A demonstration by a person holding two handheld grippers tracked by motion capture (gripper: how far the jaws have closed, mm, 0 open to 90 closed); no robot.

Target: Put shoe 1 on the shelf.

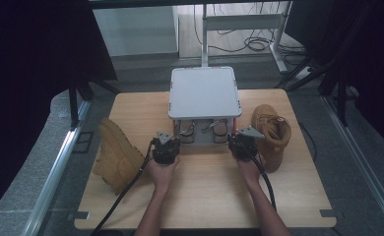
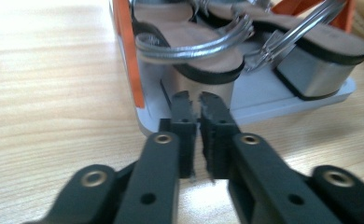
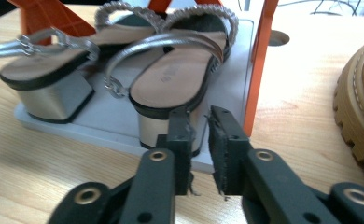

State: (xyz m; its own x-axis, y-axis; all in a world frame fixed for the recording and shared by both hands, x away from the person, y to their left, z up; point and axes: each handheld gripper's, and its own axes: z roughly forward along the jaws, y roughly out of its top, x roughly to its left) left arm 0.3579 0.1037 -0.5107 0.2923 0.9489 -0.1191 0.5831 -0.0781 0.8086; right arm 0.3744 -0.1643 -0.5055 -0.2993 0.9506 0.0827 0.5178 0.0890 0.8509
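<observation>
A grey two-shelf rack with orange posts stands at the table's middle back. Silver block-heel sandals sit on its lower shelf. My left gripper is at the shelf's front left edge, its tips just short of a sandal heel, its jaws a sliver apart with nothing between them. My right gripper points at the other sandal's heel. Its jaws are also nearly together and hold nothing.
A tan boot lies on its side at the table's left. A second tan boot stands just to the right of my right gripper. The wooden table has bare room in front of the rack.
</observation>
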